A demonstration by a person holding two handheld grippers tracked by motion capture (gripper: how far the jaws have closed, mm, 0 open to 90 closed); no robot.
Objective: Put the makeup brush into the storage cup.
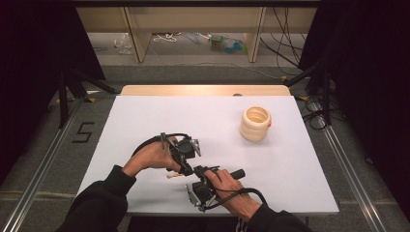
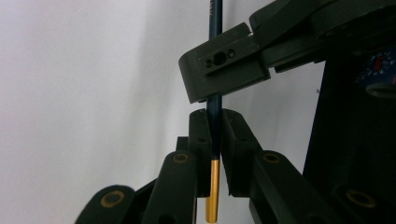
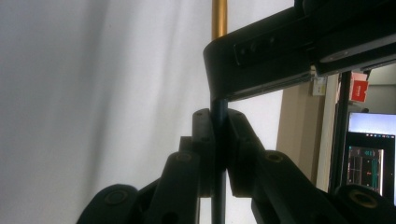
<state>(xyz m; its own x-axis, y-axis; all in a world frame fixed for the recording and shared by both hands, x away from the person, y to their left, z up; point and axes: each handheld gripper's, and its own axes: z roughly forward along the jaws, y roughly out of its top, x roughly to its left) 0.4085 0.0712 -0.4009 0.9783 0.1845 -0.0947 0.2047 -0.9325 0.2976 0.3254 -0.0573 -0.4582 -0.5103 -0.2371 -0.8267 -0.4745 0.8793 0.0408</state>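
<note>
A thin pencil with a dark blue shaft [image 2: 215, 28] and a gold ferrule is held between both grippers, low over the front middle of the white table [image 1: 145, 111]. Its pale end [image 1: 173, 176] pokes out to the left in the high view. My left gripper [image 2: 215, 116] is shut on the shaft just above the ferrule. My right gripper [image 3: 218, 116] is shut on the dark shaft further along, and the gold part [image 3: 219, 18] shows beyond the left gripper's jaw. In the high view the left gripper [image 1: 187, 168] and the right gripper [image 1: 197, 172] meet tip to tip.
A cream stack of rings [image 1: 256, 123] with a small orange bit stands at the table's back right. Beyond the far edge are wooden legs and loose cables on the floor. A lit monitor [image 3: 369, 154] shows at the right of the right gripper view.
</note>
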